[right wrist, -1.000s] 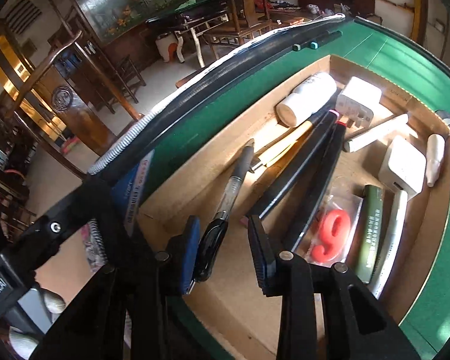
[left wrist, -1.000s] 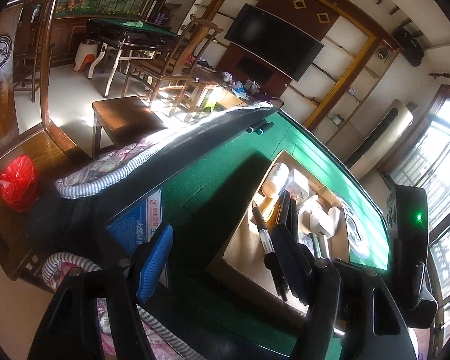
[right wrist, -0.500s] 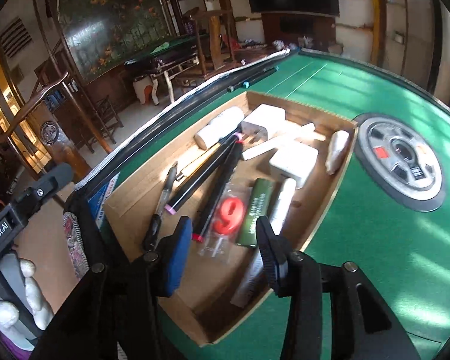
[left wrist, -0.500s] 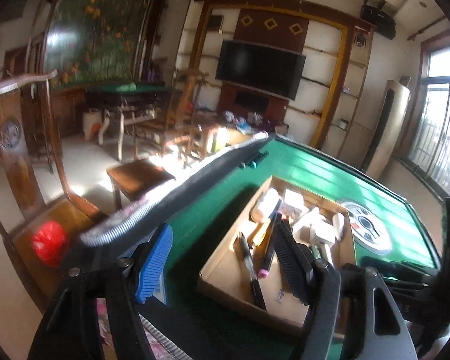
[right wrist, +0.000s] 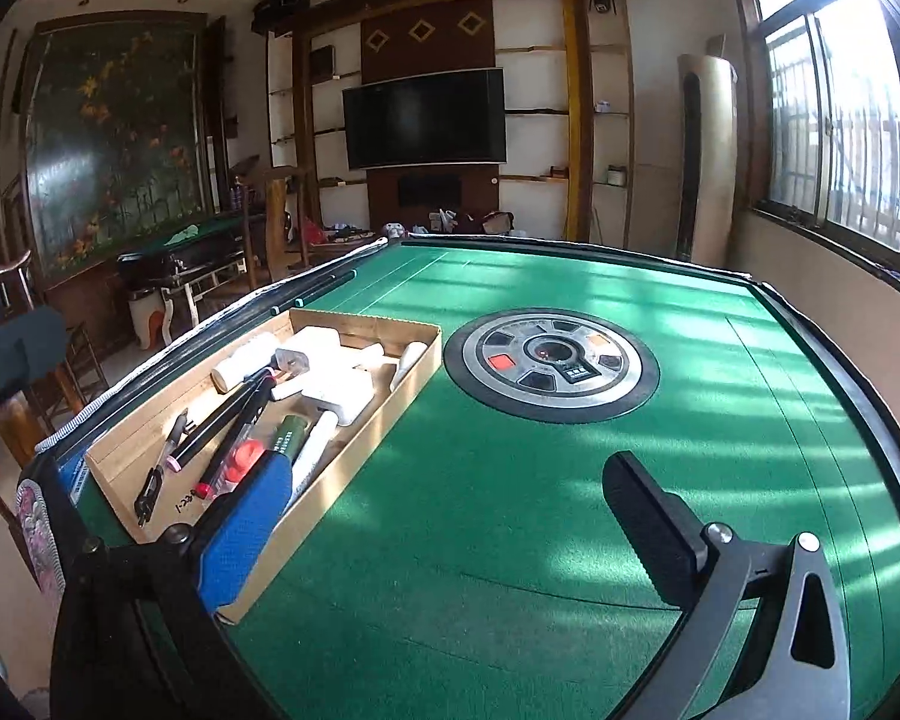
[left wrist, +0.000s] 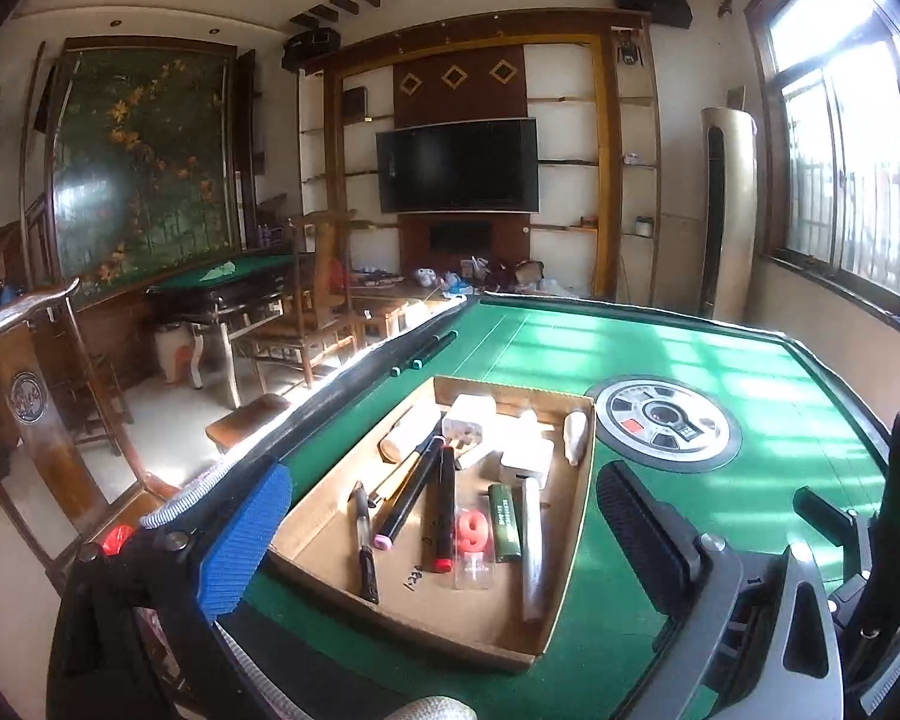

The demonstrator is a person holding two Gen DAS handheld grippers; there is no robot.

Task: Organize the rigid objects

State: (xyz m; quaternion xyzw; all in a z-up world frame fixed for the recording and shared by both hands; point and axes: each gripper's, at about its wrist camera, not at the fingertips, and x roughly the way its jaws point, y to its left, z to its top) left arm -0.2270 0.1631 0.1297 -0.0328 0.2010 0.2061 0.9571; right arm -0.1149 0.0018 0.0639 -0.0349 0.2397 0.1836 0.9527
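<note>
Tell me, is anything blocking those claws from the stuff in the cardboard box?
Nothing visible does. Both the left claw and right claw hang open above the table; the cardboard box is open-topped, its pens exposed.

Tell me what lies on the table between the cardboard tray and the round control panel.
Only bare green felt: the right wrist view shows a narrow empty strip between the cardboard tray and the round control panel.

A shallow cardboard tray (left wrist: 561, 546) lies flat on green felt, holding black markers (left wrist: 444, 510), a black pen (left wrist: 363, 540), white chargers (left wrist: 468, 414), a red number-nine candle (left wrist: 471, 531) and a green tube (left wrist: 504, 522).
</note>
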